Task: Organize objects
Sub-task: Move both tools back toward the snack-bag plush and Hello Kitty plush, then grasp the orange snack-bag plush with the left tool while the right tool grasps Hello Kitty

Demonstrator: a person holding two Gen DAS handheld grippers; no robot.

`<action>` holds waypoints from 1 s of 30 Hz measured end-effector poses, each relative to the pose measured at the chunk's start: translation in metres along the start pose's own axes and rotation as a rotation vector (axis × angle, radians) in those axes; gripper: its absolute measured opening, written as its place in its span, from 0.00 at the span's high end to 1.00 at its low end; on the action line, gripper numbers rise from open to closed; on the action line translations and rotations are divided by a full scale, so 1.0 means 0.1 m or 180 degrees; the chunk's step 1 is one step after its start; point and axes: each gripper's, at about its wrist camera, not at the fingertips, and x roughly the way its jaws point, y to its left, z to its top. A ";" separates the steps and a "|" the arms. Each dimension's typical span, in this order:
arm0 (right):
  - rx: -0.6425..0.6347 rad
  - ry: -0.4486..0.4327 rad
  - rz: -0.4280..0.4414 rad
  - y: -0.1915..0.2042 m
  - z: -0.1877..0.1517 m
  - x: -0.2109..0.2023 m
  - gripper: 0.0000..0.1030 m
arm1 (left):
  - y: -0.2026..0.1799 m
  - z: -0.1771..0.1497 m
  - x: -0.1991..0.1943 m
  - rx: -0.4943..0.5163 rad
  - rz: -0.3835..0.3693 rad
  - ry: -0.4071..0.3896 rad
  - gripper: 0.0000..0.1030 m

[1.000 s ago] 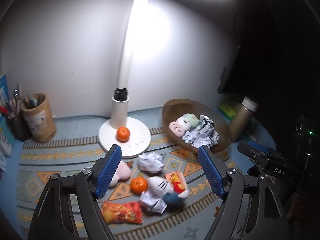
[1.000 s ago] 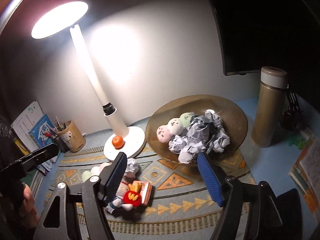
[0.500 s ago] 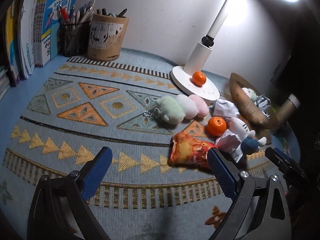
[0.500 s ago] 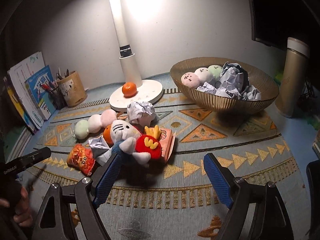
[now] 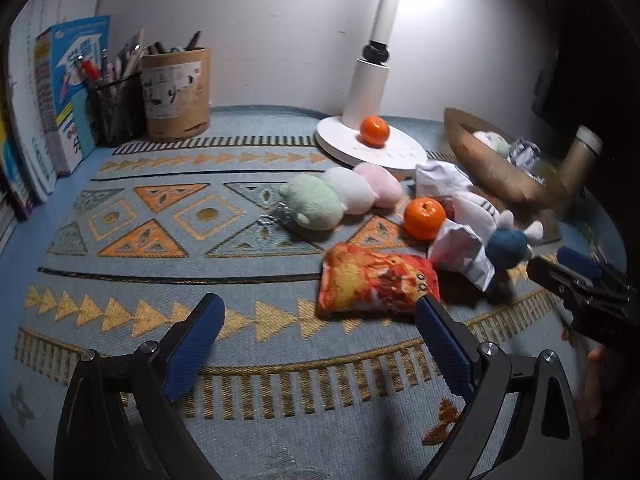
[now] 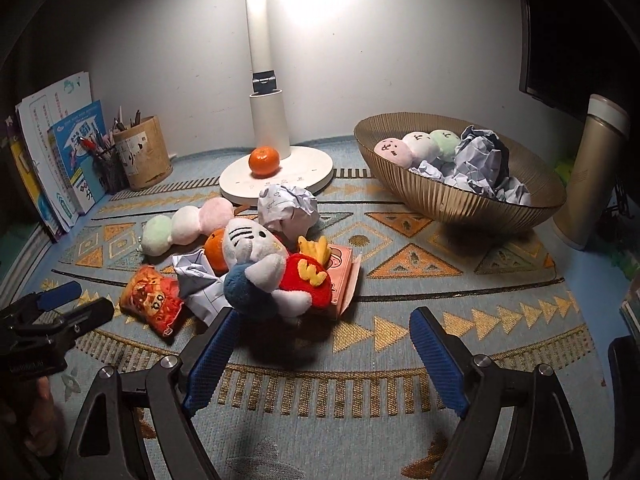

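While both claws hang over the woven mat (image 6: 460, 312), the clutter lies ahead of them in one heap. The left gripper (image 5: 316, 340) has its blue pads spread wide with only mat between them; the right gripper (image 6: 324, 344) is also spread and empty, its left pad just in front of the doll (image 6: 260, 264).

That doll is a soft white plush with a red body, yellow fries stitched on and a blue foot, lying on a pink box (image 6: 344, 276). Just beyond the left gripper's right pad sits a printed snack pouch (image 5: 376, 280), puffy and orange-red.

Counted: two oranges, one (image 5: 425, 218) in the heap past the pouch and one (image 6: 264, 161) on the lamp base (image 6: 312, 172); two dango plushes (each three fuzzy balls, green, white, pink), one (image 5: 344, 196) on the mat ahead of the left gripper, one (image 6: 416, 146) in the bowl (image 6: 472, 204); two loose paper wads, one round (image 6: 286, 210), one flatter (image 6: 196, 280).

Far right of the right gripper, the ribbed, shallow golden bowl holds more crumpled paper, perhaps three or four wads, hard to separate. A smooth flask (image 6: 592, 176) stands beside it.
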 end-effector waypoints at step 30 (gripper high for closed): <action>0.0318 0.0737 0.0898 -0.34 -0.03 0.28 0.35 | 0.18 0.10 0.05 -0.0259 0.0110 0.0358 0.08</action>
